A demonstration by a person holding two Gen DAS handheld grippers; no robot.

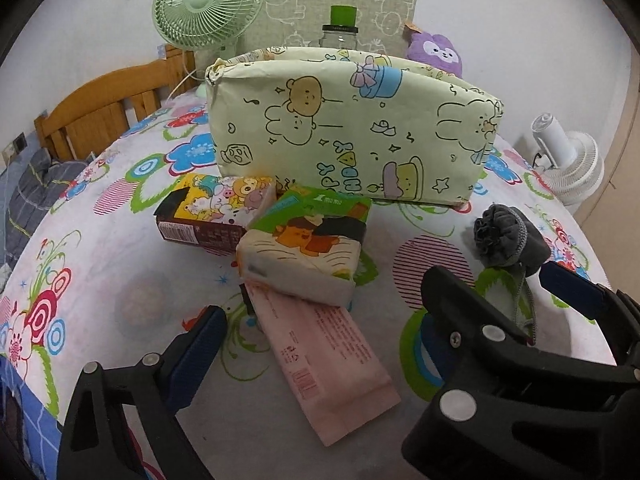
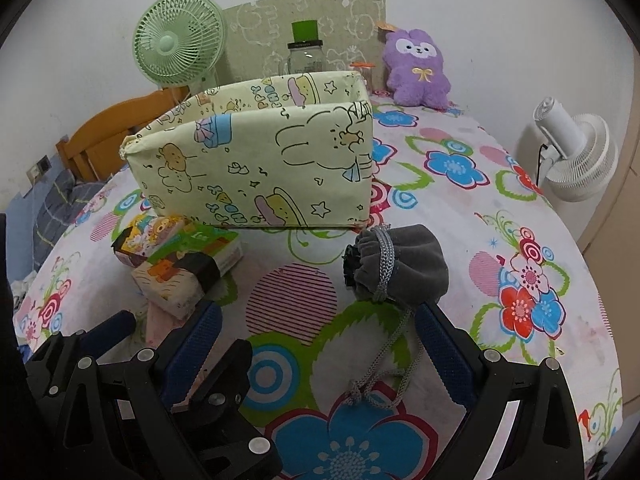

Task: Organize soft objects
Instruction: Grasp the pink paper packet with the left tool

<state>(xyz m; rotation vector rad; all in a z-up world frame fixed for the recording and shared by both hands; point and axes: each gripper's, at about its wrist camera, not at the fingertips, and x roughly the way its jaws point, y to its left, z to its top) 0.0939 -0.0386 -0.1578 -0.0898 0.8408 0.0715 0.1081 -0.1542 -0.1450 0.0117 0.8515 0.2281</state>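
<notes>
A pale green cartoon-print box [image 1: 352, 128] [image 2: 256, 160] stands open-topped on the flowered bedsheet. In front of it lie a green-and-orange bear tissue pack [image 1: 304, 248] [image 2: 180, 276], a yellow cartoon pack [image 1: 216, 208] and a pink flat pack [image 1: 324, 360]. My left gripper [image 1: 326, 296] is open low over the pink pack, its fingers either side of it and the bear pack just ahead. A grey drawstring pouch [image 2: 400, 268] [image 1: 500, 240] lies to the right. My right gripper [image 2: 318, 308] is open just short of the pouch, the pouch's cord between its fingers.
A purple plush rabbit [image 2: 416, 68] sits at the back right against the wall. A green fan [image 2: 176, 40] and a glass jar [image 2: 306, 58] stand behind the box. A white fan [image 2: 576, 160] is off the bed's right edge. A wooden headboard [image 1: 104, 112] is at the left.
</notes>
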